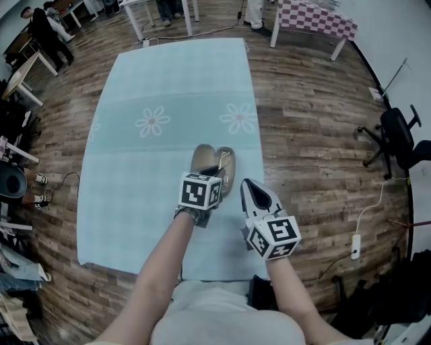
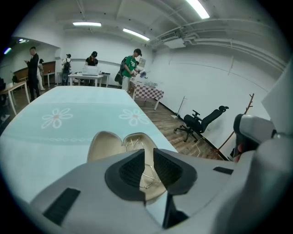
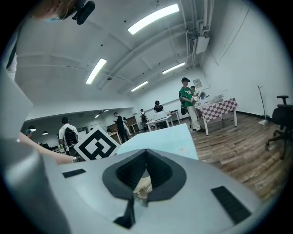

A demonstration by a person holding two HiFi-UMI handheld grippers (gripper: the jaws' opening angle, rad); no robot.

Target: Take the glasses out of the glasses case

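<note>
1. My right gripper (image 1: 251, 186) is nearest to me, over the near part of the pale blue cloth (image 1: 161, 87). Its fingers are pressed together at the tips and have nothing between them. They point toward the far end.
2. My left gripper (image 1: 214, 166) is just to the left of it and a little farther out. Its fingers stand a narrow slit apart, not clamped, and their tips hang over the right half of the glasses case (image 1: 201, 158). In the left gripper view, a thin wire of the glasses (image 2: 133, 144) shows through that slit. I cannot tell whether either finger touches it.
3. The glasses case lies open on the cloth, close to the cloth's right edge. Its two beige halves sit side by side, and the glasses lie inside the right half.
4. Beyond the case, two flower prints sit on the cloth, one left (image 1: 153, 122) and one right (image 1: 238, 118).
5. To the right of the cloth is wooden floor (image 1: 310, 135). A white power strip (image 1: 355, 246) lies on it near me, and a black office chair (image 1: 397, 138) stands farther out.
6. At the far end stand a table with a checked cover (image 1: 313, 17) and several people by white desks.
</note>
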